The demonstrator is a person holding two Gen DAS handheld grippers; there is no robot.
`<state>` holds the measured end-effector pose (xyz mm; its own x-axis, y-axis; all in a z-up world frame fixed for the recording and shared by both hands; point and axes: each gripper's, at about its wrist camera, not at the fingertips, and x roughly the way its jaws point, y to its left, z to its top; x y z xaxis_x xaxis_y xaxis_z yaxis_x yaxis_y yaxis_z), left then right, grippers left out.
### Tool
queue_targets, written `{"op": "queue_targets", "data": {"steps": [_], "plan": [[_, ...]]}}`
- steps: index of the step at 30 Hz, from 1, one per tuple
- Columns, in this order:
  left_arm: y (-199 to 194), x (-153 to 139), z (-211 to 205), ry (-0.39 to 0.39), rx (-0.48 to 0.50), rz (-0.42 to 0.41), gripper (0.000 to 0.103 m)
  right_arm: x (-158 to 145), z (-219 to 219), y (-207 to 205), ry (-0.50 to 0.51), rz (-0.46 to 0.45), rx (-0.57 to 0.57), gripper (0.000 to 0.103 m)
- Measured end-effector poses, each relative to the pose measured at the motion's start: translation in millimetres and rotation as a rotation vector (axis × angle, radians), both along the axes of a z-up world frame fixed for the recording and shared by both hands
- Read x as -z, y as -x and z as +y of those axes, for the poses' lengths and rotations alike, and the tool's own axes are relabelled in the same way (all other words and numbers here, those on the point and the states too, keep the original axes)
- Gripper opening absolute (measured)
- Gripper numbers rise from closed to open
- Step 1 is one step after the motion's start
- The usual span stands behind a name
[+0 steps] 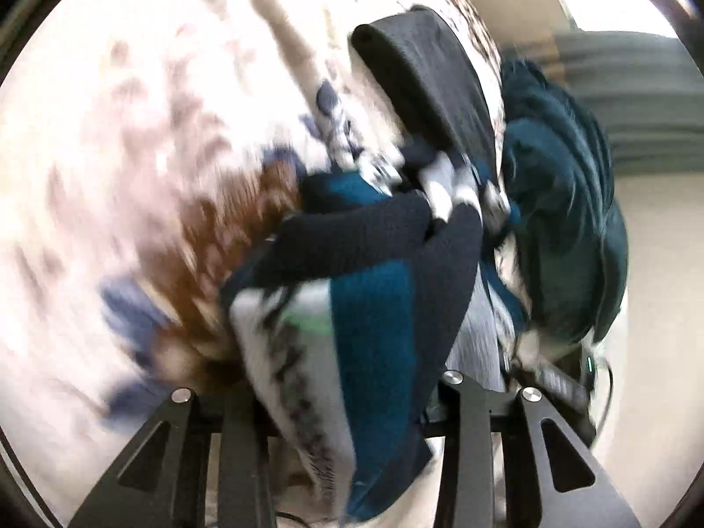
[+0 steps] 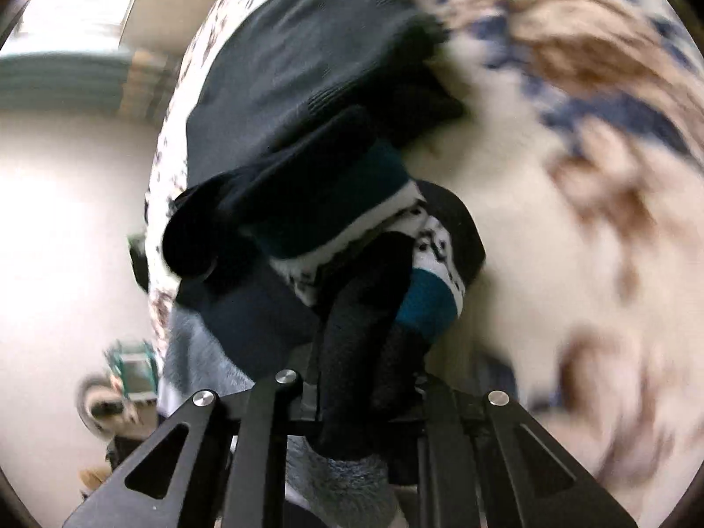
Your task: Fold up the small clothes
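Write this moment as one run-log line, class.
left gripper: holds patterned sock | right gripper: holds black sock | surface: floral cloth | blur: heavy

One patterned teal-and-white sock [image 1: 374, 330]. One dark grey garment [image 2: 299, 66]. One floral cloth [image 1: 132, 132] beneath; further counts obscured by blur.

L gripper [image 1: 352, 396]: both black fingers in view at the bottom of its wrist cam, pointing fwd and well apart, w/ a sock bunched between them; tips hidden by fabric, so grip can't be told. R gripper [image 2: 365, 378]: fingers closer together, black fabric pinched between them; tips covered too. Both views blurred. Person's hands not visible.
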<state>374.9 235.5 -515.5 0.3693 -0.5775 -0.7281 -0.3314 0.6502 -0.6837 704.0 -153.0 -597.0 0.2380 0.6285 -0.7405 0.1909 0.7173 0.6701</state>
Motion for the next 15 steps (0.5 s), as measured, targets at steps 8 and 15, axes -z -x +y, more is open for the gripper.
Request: {"op": "queue_targets", "data": {"steps": [8, 15], "plan": [[-10.1, -18.1, -18.1, -0.275, 0.267, 0.038, 0.052, -10.5, 15.0, 156.3, -0.095, 0.166, 0.239, 0.021], [79.3, -35.9, -20.6, -0.557, 0.079, 0.137, 0.089, -24.3, 18.1, 161.2, 0.017, 0.194, 0.214, 0.075]]}}
